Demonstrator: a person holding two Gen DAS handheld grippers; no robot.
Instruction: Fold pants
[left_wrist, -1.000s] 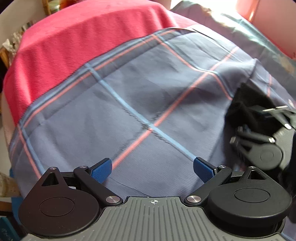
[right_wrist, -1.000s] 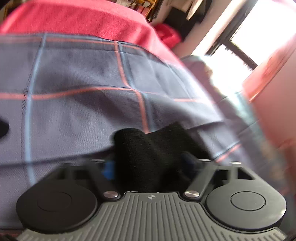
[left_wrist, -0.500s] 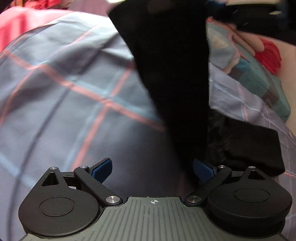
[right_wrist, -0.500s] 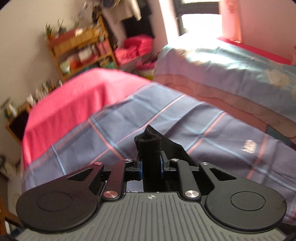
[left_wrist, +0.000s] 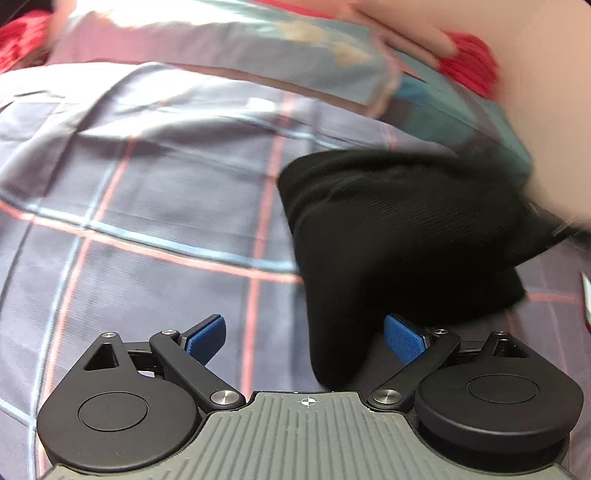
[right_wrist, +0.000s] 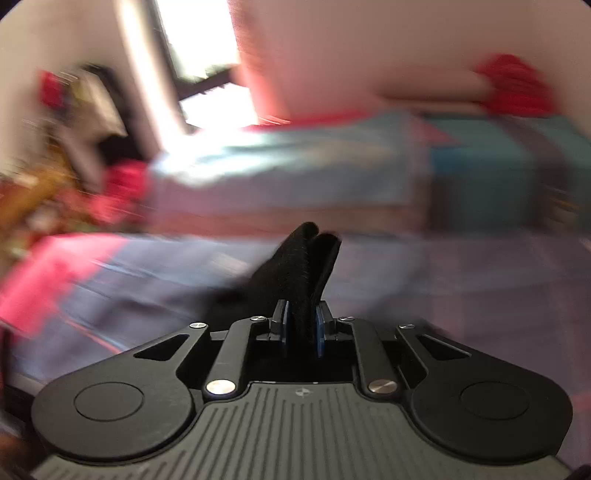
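The black pants (left_wrist: 399, 229) lie bunched on the plaid sheet (left_wrist: 147, 184) at the right of the left wrist view. A lobe of them reaches down between the blue pads. My left gripper (left_wrist: 304, 339) is open, and its right pad (left_wrist: 402, 343) sits beside the cloth without pinching it. In the blurred right wrist view, my right gripper (right_wrist: 302, 328) is shut on a doubled fold of the black pants (right_wrist: 295, 266), which stands up between the pads above the bed.
A light blue and teal pillow or quilt (left_wrist: 332, 55) lies along the far side of the bed, with a red item (left_wrist: 476, 62) behind it. A pink blanket (right_wrist: 48, 273) covers the bed's left part. A bright window (right_wrist: 207, 74) is behind.
Both views swung across the bed toward the pillows. The black cloth that hung as a strip before the left gripper now sits bunched at its right. The right gripper keeps its pinch.
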